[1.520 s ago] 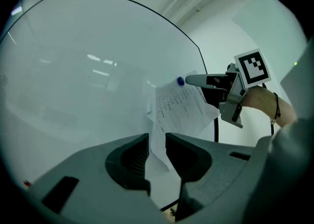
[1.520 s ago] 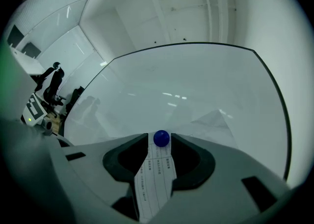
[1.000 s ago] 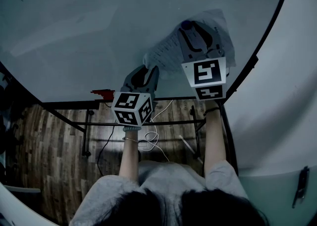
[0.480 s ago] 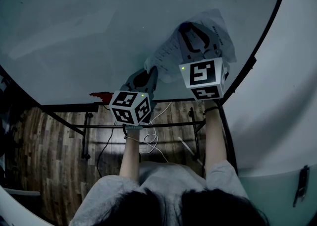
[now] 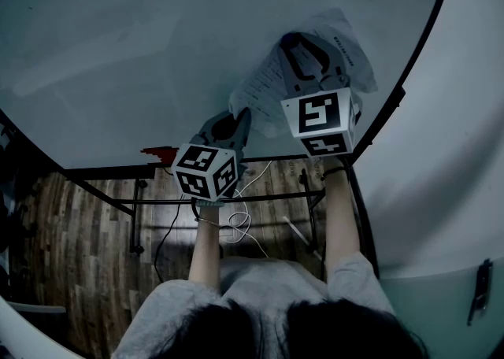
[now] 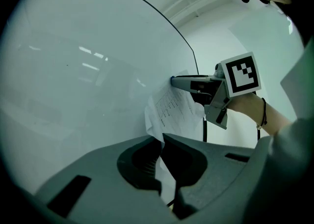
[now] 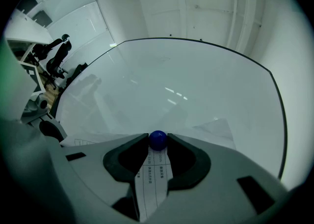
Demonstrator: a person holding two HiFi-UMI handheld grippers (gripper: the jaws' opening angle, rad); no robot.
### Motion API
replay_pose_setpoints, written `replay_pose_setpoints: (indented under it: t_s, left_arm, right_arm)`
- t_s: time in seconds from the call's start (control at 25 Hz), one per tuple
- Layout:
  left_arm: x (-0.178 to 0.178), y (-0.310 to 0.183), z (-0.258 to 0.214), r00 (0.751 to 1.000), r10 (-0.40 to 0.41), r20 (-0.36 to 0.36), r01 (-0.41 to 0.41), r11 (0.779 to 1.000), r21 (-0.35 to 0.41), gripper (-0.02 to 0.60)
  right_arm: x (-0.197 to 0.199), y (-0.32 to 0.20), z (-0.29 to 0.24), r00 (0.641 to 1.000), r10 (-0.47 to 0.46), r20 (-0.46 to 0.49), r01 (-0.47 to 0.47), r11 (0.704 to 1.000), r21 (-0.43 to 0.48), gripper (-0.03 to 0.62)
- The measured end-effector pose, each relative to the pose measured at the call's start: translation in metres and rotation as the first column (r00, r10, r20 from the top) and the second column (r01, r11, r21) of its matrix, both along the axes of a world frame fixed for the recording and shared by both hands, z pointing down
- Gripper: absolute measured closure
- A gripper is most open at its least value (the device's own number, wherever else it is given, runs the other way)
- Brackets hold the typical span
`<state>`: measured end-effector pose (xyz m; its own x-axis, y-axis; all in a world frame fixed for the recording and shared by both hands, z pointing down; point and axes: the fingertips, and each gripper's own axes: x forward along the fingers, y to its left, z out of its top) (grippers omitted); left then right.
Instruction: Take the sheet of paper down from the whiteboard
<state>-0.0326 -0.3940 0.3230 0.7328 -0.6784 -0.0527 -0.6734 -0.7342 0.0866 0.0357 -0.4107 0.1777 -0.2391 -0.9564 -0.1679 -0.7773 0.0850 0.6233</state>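
Note:
A printed sheet of paper (image 5: 264, 82) hangs on the whiteboard (image 5: 157, 35) near its right edge. A blue ball magnet (image 7: 157, 140) pins the sheet near its top. My right gripper (image 5: 293, 37) points at the board, shut on that magnet with the tips on either side of it. My left gripper (image 5: 240, 113) is lower and to the left, shut on the sheet's lower left corner (image 6: 171, 107). The paper runs between its closed tips (image 6: 162, 138). In the left gripper view, the right gripper (image 6: 172, 79) touches the board above the sheet.
The whiteboard's dark frame and metal stand (image 5: 236, 194) rise from a wooden floor with loose white cables (image 5: 240, 223). A small red object (image 5: 161, 150) lies on the board's tray. A pale wall (image 5: 457, 153) is close on the right. Office chairs (image 7: 56, 53) stand far left.
The right gripper's jaws have narrowed around the blue magnet, which showed between them before. Both hands have shifted only slightly left.

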Motion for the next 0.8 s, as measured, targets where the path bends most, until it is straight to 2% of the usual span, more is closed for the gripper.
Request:
replay_pose_setpoints:
  t_s: [0.8]
  left_arm:
    - [0.003,0.008,0.014,0.991,0.050,0.121,-0.048,0.999,-0.016,0.575]
  right_arm:
    - [-0.002,0.002,-0.006,1.000,-0.013,0.025,0.012,1.000,0.009,0.474]
